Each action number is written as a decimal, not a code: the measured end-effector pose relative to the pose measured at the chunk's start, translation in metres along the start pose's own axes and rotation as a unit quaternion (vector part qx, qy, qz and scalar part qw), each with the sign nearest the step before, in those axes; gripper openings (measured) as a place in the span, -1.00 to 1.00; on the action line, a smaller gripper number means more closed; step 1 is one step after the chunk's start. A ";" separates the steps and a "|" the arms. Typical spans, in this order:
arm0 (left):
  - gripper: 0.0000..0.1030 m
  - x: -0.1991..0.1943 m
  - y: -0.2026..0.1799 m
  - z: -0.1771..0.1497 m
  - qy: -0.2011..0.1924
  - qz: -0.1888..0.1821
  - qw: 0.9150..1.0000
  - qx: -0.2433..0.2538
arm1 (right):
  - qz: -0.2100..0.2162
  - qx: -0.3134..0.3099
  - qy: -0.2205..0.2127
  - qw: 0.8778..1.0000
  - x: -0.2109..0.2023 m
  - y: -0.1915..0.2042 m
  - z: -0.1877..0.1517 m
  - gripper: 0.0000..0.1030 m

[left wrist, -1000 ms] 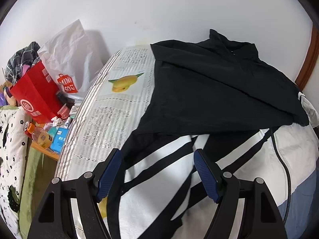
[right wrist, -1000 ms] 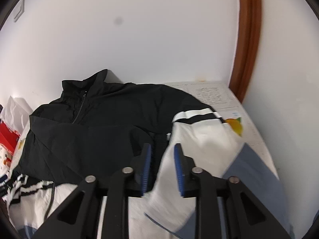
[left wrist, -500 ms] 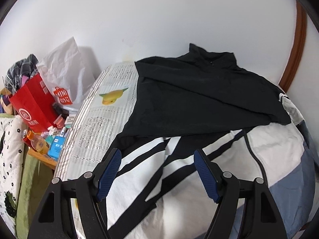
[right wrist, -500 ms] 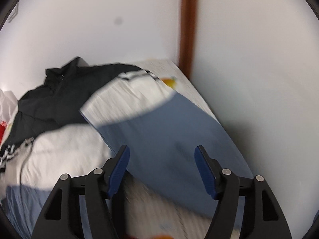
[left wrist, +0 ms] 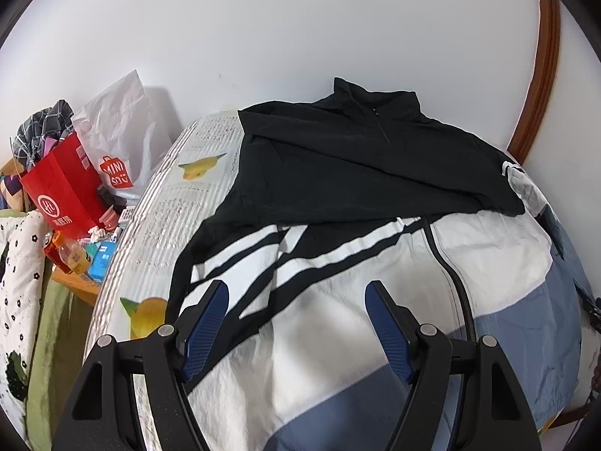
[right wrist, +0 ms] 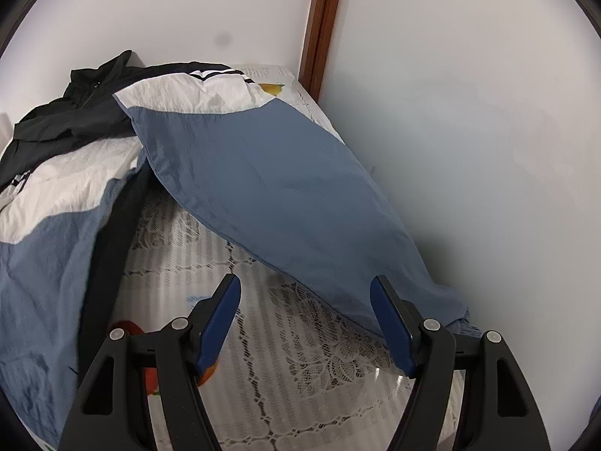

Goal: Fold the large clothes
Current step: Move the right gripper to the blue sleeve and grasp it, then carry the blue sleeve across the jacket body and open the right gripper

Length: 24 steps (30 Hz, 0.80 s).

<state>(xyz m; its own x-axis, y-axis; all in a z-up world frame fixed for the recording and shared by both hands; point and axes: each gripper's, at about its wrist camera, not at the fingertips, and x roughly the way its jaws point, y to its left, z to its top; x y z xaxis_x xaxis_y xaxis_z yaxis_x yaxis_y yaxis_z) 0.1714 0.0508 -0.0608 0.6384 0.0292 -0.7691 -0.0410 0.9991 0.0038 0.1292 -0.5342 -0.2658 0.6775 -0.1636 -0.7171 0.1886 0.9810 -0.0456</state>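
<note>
Right wrist view: the sleeve (right wrist: 285, 195) is to be grasped next by the wide-open, empty right hand-held gripper (right wrist: 305, 317), the left hand-held gripper (left wrist: 296, 323) likewise wide open and empty.

Jacket (left wrist: 357, 300): thin woven cloth, matt, finely crinkled in the white and blue panels; black upper part smoother, with a faint sheen. Sleeve (right wrist: 270, 188), centre of the right wrist frame: same blue cloth, lightly creased.

Table cover (right wrist: 300, 357): glossy plastic-looking sheet with lace print and fruit motifs.

Left gripper (left wrist: 296, 319) and right gripper (right wrist: 306, 315): matt black plastic bodies, blue ribbed pads, bright metal screws.

Red bag (left wrist: 64, 191), left: smooth paper. White bag (left wrist: 120, 120): crumpled thin plastic.

Door frame (right wrist: 323, 26), top: polished brown wood.
</note>
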 end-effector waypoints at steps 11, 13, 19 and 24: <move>0.42 -0.001 0.020 -0.016 0.007 0.022 1.000 -0.012 | -0.023 0.041 0.014 0.999 0.031 -0.015 0.007 -0.87; 0.42 0.000 0.028 -0.019 0.006 0.023 1.000 -0.013 | -0.029 0.047 0.008 0.998 0.026 -0.018 0.014 -0.90; 0.42 0.008 0.053 -0.026 0.012 0.015 0.999 -0.036 | -0.054 0.051 -0.055 0.996 -0.017 -0.012 0.046 -0.94; 0.42 0.012 0.072 -0.029 0.013 0.012 0.999 -0.038 | -0.053 0.045 -0.093 0.993 -0.043 0.012 0.088 -0.94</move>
<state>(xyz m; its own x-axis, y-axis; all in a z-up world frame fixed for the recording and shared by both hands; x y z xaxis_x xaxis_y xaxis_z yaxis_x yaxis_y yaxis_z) 0.1535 0.1225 -0.0882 0.6160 0.0512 -0.7861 -0.1150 0.9930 -0.0255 0.1649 -0.5248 -0.1739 0.7682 -0.2908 -0.5703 0.3230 0.9452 -0.0468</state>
